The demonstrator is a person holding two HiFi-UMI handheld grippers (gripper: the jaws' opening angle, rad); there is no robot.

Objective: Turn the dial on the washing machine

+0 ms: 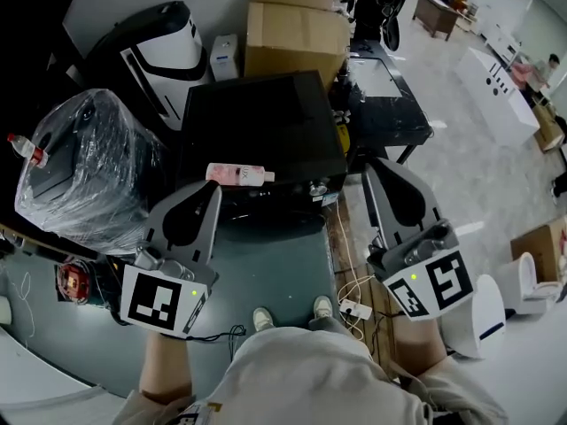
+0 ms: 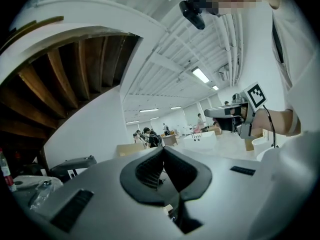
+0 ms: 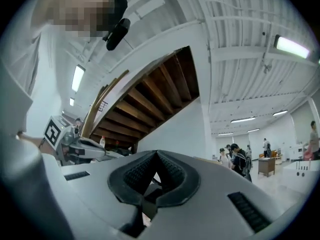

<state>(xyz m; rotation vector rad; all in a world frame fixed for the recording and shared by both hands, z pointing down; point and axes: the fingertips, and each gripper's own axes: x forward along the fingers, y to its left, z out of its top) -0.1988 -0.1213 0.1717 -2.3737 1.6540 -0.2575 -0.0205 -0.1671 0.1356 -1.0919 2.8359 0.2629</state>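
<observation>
**Both grippers shut and empty, no dial in sight**

Head view, looking steeply down: L and R grippers are held out in front of the person, side by side, well apart. The left gripper [image 1: 215, 187] has its jaws closed tip to tip w/ nothing between them. Its own view confirms it: the dark pads [image 2: 150, 171] meet at the tip, w/ only the ceiling and the room beyond. The right gripper [image 1: 369, 165] is the same, jaws pressed together and empty, its pads [image 3: 137, 174] meeting under the wooden stair underside [image 3: 145, 104].

Straight ahead of both sits a black boxy unit [image 1: 266, 113]. A pink bottle [image 1: 239, 174] lies on its side on top, near the front edge and just beyond the L gripper's tip. Neither gripper touches the unit.

The dial can't be picked out in any view, and I can't tell whether the black unit is the washer.

To the left is a plastic-wrapped bundle [image 1: 89, 166]. Cardboard boxes [image 1: 292, 38] are stacked behind the unit. On the floor, a power strip [image 1: 356, 309] lies near the person's shoes [image 1: 262, 318].
</observation>
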